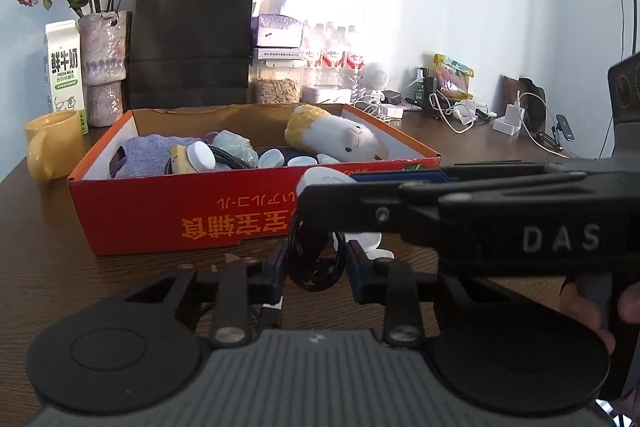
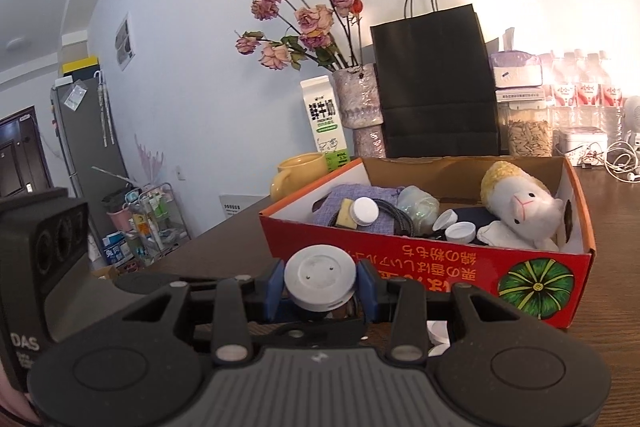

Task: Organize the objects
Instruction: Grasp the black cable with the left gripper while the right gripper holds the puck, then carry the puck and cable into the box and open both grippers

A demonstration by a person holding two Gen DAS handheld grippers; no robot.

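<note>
Holding a white disc (image 2: 320, 281) between its blue pads (image 2: 271, 291), the right gripper (image 2: 320, 287) sits just in front of the red box (image 2: 400, 263), low over the table (image 2: 224, 239). Its jaws are closed to the disc's width, one pad on each side of the rim. The left gripper (image 1: 316, 267) is below and partly behind the right one, its fingers narrowed around a black cable coil (image 1: 316, 259); the pads look to be touching the coil, but the right tool crosses the left view and I cannot tell how firm that hold is.

The box already holds a plush sheep (image 2: 520, 207), a purple pouch (image 2: 344, 203), a white-capped bottle (image 2: 362, 213) and loose caps (image 2: 460, 231). A few more white caps (image 1: 366, 241) lie on the table by the box's near wall.

The step in hand seems to be getting the disc over that wall and into the box. To do it well, lift first until the disc clears the cardboard rim, then go forward; dragging low would catch the wall and push the box. Keep the disc level, since the grip is only on its edge and a tilt could let it slip out. Aim for the open floor between the caps and the sheep rather than on top of the bottle, lower close to the bottom, and only then spread the jaws. The left tool should hold steady with the coil, out of the right one's path.
</note>
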